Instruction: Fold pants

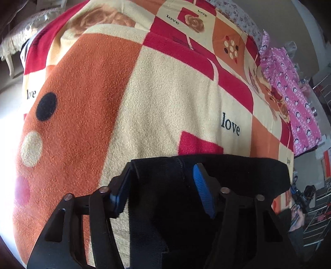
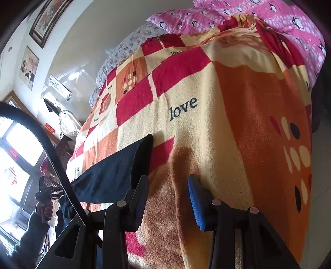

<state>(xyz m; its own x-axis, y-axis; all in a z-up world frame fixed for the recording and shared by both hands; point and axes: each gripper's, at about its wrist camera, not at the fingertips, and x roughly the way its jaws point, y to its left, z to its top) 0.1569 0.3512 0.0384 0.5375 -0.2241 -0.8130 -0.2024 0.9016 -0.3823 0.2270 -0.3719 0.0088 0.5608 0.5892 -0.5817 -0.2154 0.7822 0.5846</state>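
Observation:
Black pants (image 1: pixel 238 175) lie on a patchwork "love" blanket (image 1: pixel 165 103) over a bed. In the left wrist view my left gripper (image 1: pixel 163 186) is open, its blue pads either side of the pants' near edge, fabric lying between the fingers. In the right wrist view the pants (image 2: pixel 111 173) stretch to the left, their end (image 2: pixel 144 149) just left of my right gripper (image 2: pixel 167 198). That gripper is open over bare blanket (image 2: pixel 206 144) and holds nothing. The left pad sits close to the pants' edge.
A pink penguin-print quilt (image 1: pixel 289 93) (image 2: pixel 269 18) lies bunched at the far side of the bed. A floral pillow (image 2: pixel 124 53) lies beyond the blanket. A dark cable (image 2: pixel 51 157) arcs across the left of the right wrist view. A window and pictures are on the wall at left.

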